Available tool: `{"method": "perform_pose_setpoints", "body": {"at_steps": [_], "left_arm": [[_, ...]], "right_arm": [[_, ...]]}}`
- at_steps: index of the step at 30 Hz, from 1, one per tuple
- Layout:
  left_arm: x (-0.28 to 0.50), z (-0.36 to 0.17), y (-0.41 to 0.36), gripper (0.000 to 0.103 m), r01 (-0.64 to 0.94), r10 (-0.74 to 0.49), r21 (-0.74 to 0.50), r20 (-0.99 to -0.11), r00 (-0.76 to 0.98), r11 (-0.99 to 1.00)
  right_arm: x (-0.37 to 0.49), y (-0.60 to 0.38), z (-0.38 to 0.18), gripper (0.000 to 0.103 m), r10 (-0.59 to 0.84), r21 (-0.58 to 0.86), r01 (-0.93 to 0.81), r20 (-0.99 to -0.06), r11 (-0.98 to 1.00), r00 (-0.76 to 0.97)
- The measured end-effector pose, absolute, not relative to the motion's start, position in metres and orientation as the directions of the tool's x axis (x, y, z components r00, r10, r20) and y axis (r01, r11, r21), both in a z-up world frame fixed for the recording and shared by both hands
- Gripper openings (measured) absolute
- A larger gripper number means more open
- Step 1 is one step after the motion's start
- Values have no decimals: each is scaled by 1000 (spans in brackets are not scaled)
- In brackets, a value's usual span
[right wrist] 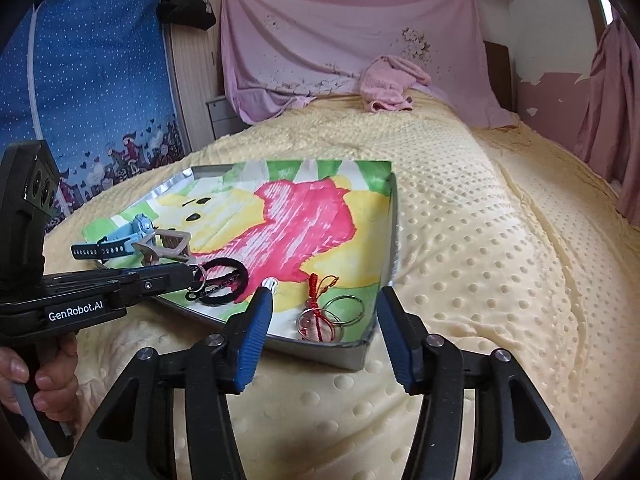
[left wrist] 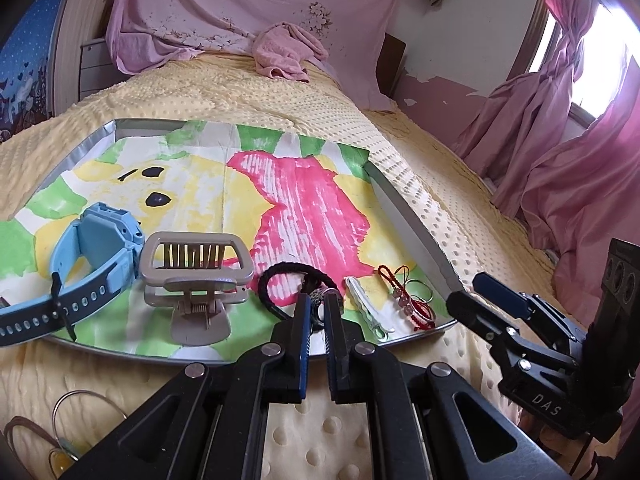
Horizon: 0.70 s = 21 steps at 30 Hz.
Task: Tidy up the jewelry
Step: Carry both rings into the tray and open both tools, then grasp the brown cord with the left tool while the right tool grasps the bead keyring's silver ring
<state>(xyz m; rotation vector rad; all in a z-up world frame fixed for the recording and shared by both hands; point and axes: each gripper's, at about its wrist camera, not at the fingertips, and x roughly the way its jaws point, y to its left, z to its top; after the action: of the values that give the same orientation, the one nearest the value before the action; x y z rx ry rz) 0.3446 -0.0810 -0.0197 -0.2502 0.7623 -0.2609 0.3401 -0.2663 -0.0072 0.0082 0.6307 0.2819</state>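
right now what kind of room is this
Most likely a bedroom in a home: the tray sits on a bed with a bumpy yellow blanket, pink curtains hang by a window, and a pink sheet drapes the wall behind.

Left gripper (right wrist: 192,276) body reads "GenRobot.AI" — right gripper (left wrist: 476,292) body, "DAS".

A home bedroom is shown: the frame is filled by a bed covered in a dotted yellow blanket (right wrist: 460,208), a pink sheet (right wrist: 348,36) is hung behind, and pink curtains (left wrist: 560,128) are gathered at a window at right.
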Motion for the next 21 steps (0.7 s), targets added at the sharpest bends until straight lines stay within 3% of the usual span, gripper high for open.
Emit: {"method": "perform_pose_setpoints", "body": {"at_steps": [5,6,8,10,11,15,19,21], "left_arm": [[336,-15,-82,8,156,-326,-310,-634,701,938],[336,-14,-83,12,160,-325,-304,-635,701,939],[333,-13,-84,25,163,-323,-297,-636,701,941],[325,-8,-83,52,154,-306,-287,-621,722,945],[321,-5,-81,59,147,-295,-282,-609,737,948],[306,5,-77,65,133,-269,-269,-569,777,954],[286,16,-68,89,89,-215,-260,-511,832,962],[277,22,-64,93,70,-192,-258,-487,852,964]], "right_arm": [[332,-276,-2,62,238,91,-227,-564,970,791],[331,-278,-1,62,237,93,-224,-563,970,792],[329,-281,1,62,233,94,-218,-559,971,796],[326,-282,3,66,234,98,-217,-551,971,801],[323,-283,4,71,235,100,-216,-546,971,804],[309,-286,11,74,234,117,-203,-509,972,828],[287,-295,22,89,235,168,-178,-442,970,866],[278,-297,27,90,237,177,-177,-413,968,879]]}}
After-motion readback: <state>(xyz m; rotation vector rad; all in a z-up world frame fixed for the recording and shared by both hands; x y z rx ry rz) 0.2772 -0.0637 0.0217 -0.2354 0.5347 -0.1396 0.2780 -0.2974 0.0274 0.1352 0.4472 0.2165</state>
